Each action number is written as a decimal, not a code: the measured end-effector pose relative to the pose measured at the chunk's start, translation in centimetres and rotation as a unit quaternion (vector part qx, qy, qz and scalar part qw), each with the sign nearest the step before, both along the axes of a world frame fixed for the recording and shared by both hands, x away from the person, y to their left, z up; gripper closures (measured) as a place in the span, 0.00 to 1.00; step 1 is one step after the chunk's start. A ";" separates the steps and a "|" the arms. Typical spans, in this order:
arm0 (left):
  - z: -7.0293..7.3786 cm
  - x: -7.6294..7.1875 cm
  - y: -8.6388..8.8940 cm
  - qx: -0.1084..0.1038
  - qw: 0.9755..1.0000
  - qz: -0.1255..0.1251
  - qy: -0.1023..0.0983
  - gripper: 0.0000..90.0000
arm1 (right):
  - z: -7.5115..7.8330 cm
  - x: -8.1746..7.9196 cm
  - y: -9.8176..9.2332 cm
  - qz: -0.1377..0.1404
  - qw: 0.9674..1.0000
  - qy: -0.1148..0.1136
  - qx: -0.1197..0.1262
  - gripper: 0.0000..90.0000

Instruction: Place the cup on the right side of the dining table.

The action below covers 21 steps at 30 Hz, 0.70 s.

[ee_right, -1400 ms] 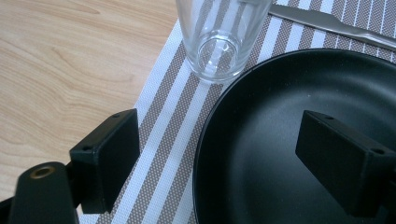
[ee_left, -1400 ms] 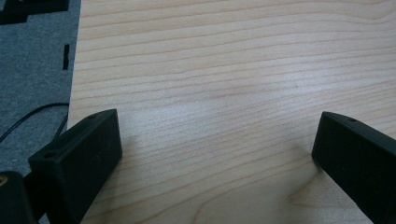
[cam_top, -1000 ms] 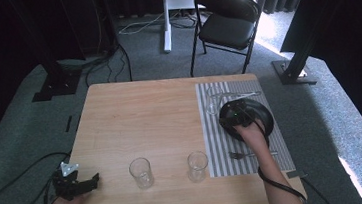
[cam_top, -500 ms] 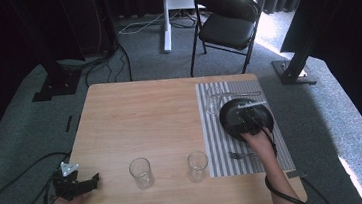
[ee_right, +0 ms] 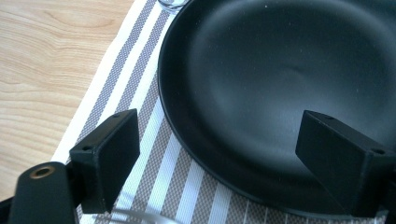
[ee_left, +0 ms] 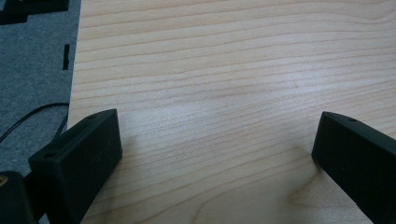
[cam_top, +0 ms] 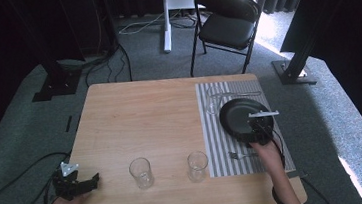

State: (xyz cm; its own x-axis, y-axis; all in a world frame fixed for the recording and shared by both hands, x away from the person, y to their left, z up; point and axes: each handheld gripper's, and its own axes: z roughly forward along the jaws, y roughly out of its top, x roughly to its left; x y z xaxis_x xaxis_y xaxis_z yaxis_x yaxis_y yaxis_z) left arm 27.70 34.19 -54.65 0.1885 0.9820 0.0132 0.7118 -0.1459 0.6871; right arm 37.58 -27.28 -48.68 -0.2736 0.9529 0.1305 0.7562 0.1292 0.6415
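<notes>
A black plate (cam_top: 240, 114) lies on a grey-and-white striped placemat (cam_top: 214, 146) at the table's right. My right gripper (cam_top: 258, 128) hovers at the plate's near right edge. In the right gripper view its jaws stand wide open (ee_right: 233, 154) over the near rim of the plate (ee_right: 280, 79), with nothing between them. My left gripper (cam_top: 90, 182) rests at the table's front left corner. In the left gripper view it is open (ee_left: 217, 154) over bare wood.
Two empty glasses (cam_top: 141, 172) (cam_top: 197, 165) stand near the front edge. A third glass (cam_top: 214, 101) stands at the placemat's far end, and a fork (cam_top: 239, 154) lies near the plate. A black chair (cam_top: 227, 24) stands beyond the table.
My right gripper has shifted a little to the right along the plate's near edge. The left gripper and the glasses have stayed where they were.
</notes>
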 end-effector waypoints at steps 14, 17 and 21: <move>0.0 0.0 0.0 0.000 1.000 0.000 0.000 0.02 | -0.8 -3.2 -1.0 -0.004 1.000 -0.005 0.012 0.15; 0.0 0.0 0.0 -0.001 1.000 0.001 -0.001 0.02 | -1.2 -4.3 -1.6 -0.008 1.000 -0.008 0.016 0.15; 0.0 0.0 0.0 0.000 1.000 0.001 0.000 0.02 | -1.7 -5.4 -2.1 -0.009 1.000 -0.006 0.019 0.15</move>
